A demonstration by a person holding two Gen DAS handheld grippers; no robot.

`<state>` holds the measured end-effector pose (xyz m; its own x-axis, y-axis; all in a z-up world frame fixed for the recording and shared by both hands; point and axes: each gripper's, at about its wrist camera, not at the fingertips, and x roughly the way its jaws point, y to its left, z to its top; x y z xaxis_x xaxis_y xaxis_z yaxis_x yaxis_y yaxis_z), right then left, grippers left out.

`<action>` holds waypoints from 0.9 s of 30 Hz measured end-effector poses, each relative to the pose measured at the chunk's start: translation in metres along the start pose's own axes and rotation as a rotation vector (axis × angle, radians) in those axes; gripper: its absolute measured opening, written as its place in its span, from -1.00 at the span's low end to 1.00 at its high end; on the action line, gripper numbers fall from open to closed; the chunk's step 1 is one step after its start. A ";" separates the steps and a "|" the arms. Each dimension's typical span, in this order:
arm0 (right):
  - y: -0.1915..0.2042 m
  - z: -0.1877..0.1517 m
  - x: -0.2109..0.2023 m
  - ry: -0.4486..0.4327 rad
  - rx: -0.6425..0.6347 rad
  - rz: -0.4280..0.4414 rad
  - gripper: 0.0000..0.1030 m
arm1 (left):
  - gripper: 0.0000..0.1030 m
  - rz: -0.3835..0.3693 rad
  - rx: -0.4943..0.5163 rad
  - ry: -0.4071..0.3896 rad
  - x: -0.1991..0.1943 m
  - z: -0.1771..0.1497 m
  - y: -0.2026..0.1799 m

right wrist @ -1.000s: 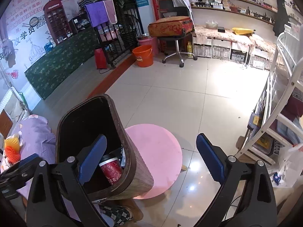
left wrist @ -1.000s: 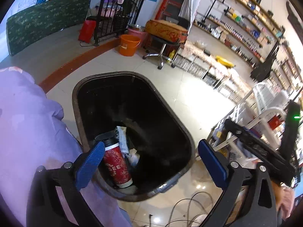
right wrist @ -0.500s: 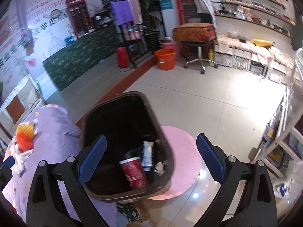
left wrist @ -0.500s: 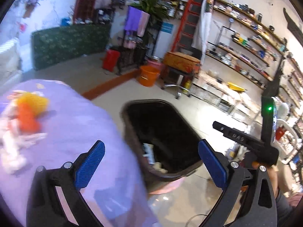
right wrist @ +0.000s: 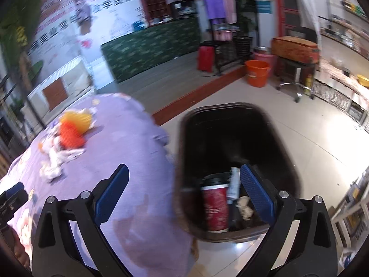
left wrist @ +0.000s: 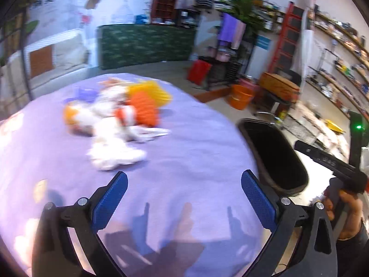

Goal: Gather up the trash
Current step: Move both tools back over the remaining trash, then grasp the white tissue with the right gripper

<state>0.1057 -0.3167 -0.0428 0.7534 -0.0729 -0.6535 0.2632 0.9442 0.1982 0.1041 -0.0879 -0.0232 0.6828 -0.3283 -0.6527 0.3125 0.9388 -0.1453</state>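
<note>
We hover both tools empty between pile and bin

Our left gripper (left wrist: 184, 194) and right gripper (right wrist: 183, 188) both gape, holding nothing; the trash pile (left wrist: 115, 124) lies blurred, well ahead on the purple tablecloth (left wrist: 196, 152), and we judge it the next pick; the black bin (right wrist: 230, 138) stands beside the table's edge for short drops, holding a red cup (right wrist: 215, 207); tiled shop floor (right wrist: 322, 138) beyond.

The left gripper (left wrist: 184, 194) hangs over the near part of a lilac-clothed table (left wrist: 196, 143), blue fingers (left wrist: 110, 204) spread wide around nothing. A blurred heap of white, orange and yellow trash (left wrist: 120, 122) lies toward the far edge. Just off the right edge stands a dark bin (left wrist: 274, 157).
</note>
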 end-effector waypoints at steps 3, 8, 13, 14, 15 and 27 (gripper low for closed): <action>0.025 -0.002 0.007 0.025 -0.033 0.053 0.85 | 0.88 0.058 -0.024 0.001 -0.008 -0.007 0.027; 0.069 -0.008 0.018 0.062 -0.090 0.133 0.85 | 0.88 0.149 -0.076 0.004 -0.020 -0.021 0.072; 0.112 -0.010 0.028 0.102 -0.145 0.204 0.85 | 0.88 0.206 -0.151 0.010 -0.028 -0.029 0.112; 0.124 -0.011 0.031 0.115 -0.164 0.221 0.85 | 0.88 0.222 -0.161 0.009 -0.029 -0.030 0.119; 0.131 -0.011 0.033 0.125 -0.178 0.236 0.85 | 0.88 0.239 -0.168 0.008 -0.031 -0.031 0.125; 0.250 -0.020 0.060 0.206 -0.502 0.403 0.85 | 0.88 0.276 -0.255 0.039 -0.033 -0.038 0.172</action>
<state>0.2051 -0.0785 -0.0474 0.5906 0.3324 -0.7354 -0.3637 0.9231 0.1252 0.1106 0.0880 -0.0549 0.6913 -0.0601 -0.7200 -0.0570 0.9889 -0.1373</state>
